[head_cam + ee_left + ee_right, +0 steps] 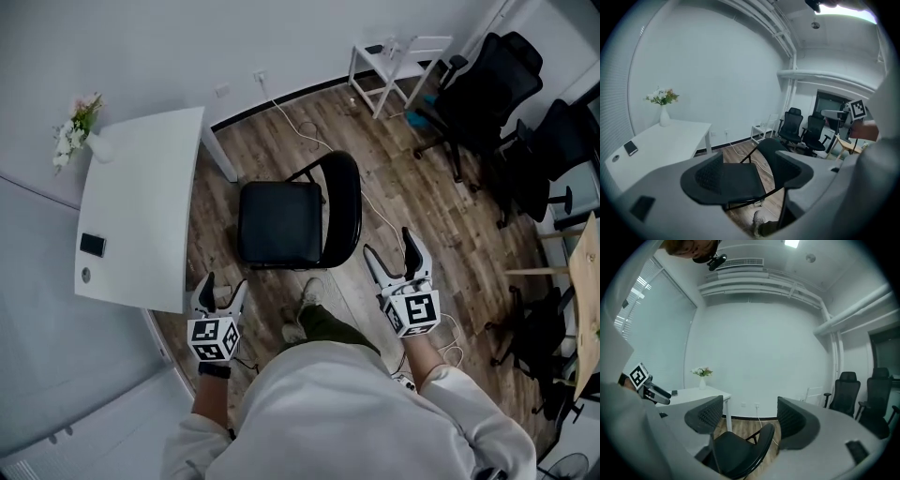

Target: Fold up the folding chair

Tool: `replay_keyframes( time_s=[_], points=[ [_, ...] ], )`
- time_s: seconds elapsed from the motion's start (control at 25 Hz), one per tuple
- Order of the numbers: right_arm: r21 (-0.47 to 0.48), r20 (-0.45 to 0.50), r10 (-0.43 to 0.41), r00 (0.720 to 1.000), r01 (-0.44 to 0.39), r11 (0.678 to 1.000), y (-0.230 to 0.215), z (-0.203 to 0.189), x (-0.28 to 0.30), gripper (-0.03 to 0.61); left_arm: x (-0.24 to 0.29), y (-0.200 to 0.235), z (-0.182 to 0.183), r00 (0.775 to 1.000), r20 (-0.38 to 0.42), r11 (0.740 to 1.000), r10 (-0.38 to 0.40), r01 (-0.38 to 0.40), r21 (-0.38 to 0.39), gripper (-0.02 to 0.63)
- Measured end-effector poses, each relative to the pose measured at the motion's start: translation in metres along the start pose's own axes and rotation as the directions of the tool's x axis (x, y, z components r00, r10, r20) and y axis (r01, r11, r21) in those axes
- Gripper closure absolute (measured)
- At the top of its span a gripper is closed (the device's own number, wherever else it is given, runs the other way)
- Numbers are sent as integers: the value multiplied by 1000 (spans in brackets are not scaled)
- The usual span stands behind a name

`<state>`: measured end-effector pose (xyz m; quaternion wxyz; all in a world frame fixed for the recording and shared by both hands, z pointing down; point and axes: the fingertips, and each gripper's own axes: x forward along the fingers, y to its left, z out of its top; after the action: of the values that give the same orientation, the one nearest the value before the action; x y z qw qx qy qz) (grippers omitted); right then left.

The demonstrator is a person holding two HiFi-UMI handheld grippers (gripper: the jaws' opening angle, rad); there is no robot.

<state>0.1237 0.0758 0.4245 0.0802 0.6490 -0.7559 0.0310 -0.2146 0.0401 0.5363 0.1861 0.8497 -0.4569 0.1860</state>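
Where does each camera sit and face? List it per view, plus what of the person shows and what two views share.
Head view: on the person's head, facing steeply down at the folding chair; torso, shoe, left gripper and right gripper show.
Left gripper view: on that gripper, facing the chair between open jaws; clothing at right.
Right gripper view: on that gripper, facing the chair between open jaws; clothing at left.
Both gripper views share the chair, white table and flower vase.
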Motion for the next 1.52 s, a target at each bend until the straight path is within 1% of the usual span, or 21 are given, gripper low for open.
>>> replay_keyframes(
  time_s=[0.2, 0.4, 0.52, 0.64, 0.84, 0.96, 1.16, 1.2, 1.36, 1.52],
  points=[
    [44, -49, -39, 998, 41, 998, -42, -21, 61, 210, 64, 27, -3, 995, -103, 1000, -7, 5, -23, 268],
    [67, -147, -50, 988, 60, 996, -77, -59, 126, 210, 131, 53, -23, 977, -212, 998, -31, 17, -66, 268],
    [79, -204, -67, 977, 85, 993, -96, -81, 158, 210, 170, 72, -48, 957, -285, 996, -50, 26, -90, 267],
    [90, -260, -99, 961, 126, 988, -109, -109, 190, 210, 211, 99, -80, 931, -358, 992, -74, 30, -125, 267],
    [93, -363, -108, 926, 151, 984, -114, -158, 240, 210, 274, 141, -130, 892, -436, 984, -122, 52, -169, 267],
    [122, -436, -84, 896, 152, 981, -116, -191, 271, 210, 309, 167, -164, 860, -493, 981, -133, 43, -190, 268],
    [199, -559, -45, 828, 186, 962, -124, -245, 304, 210, 345, 191, -233, 781, -604, 978, -157, 39, -203, 259],
    [206, -579, -43, 814, 197, 958, -126, -253, 308, 210, 352, 194, -245, 769, -618, 977, -164, 41, -208, 259],
    [233, -659, -30, 752, 242, 942, -135, -287, 320, 210, 385, 210, -290, 729, -657, 972, -191, 48, -230, 255],
    [267, -717, 9, 697, 263, 927, -141, -310, 326, 210, 418, 223, -329, 694, -683, 966, -227, 73, -247, 249]
  ],
)
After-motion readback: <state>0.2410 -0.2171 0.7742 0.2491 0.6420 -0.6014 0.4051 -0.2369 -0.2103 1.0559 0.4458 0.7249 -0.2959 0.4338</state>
